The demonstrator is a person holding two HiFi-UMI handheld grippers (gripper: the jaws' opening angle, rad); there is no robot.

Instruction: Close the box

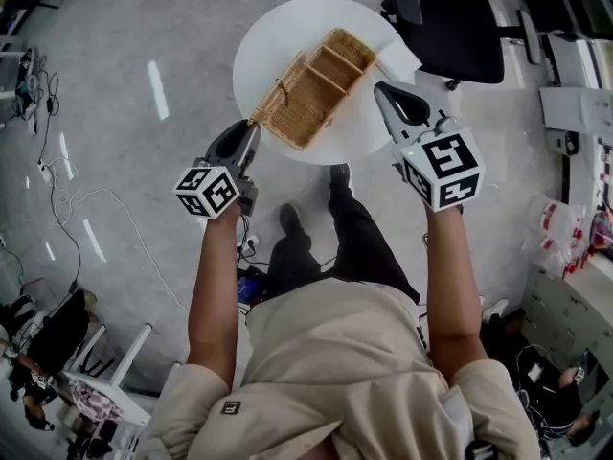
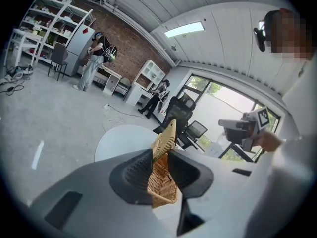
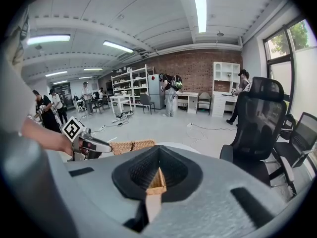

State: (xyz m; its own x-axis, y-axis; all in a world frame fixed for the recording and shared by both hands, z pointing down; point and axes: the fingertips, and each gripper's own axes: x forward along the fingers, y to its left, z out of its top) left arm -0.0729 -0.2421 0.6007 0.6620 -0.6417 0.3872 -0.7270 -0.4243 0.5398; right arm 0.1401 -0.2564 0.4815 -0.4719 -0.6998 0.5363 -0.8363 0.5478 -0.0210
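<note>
on the round white surface [image 1: 278,36], far ahead of the person, lies the wicker box [image 1: 337,65], set on a slant with one end far right and the other near left.

progress: the box is not closed. its interior is exposed along the right side, with cross dividers visible inside. the lid [image 1: 292,103] is on the left side of the box, attached along its long edge; the left gripper view shows it tipped up on edge rather than lying flat. judged from this, the closing swing has begun at most. what is left: carry the lid over to the right, down onto the compartments, and release.

grippers: the left gripper [image 1: 252,130] is clenched on the near-left corner of the lid, with woven panel between its pads. the right gripper [image 1: 379,88] is at the far right end of the box; its own view shows the jaws drawn close with a thin wicker wall between them, so it appears to be grasping the box, probably to steady it.

count:
- wicker box: one
- lid: one
- grippers: two, both engaged
- surface: one
- black office chair [image 1: 460,27]: one, just right of the surface
- dividers in the box: exact number not clear
</note>
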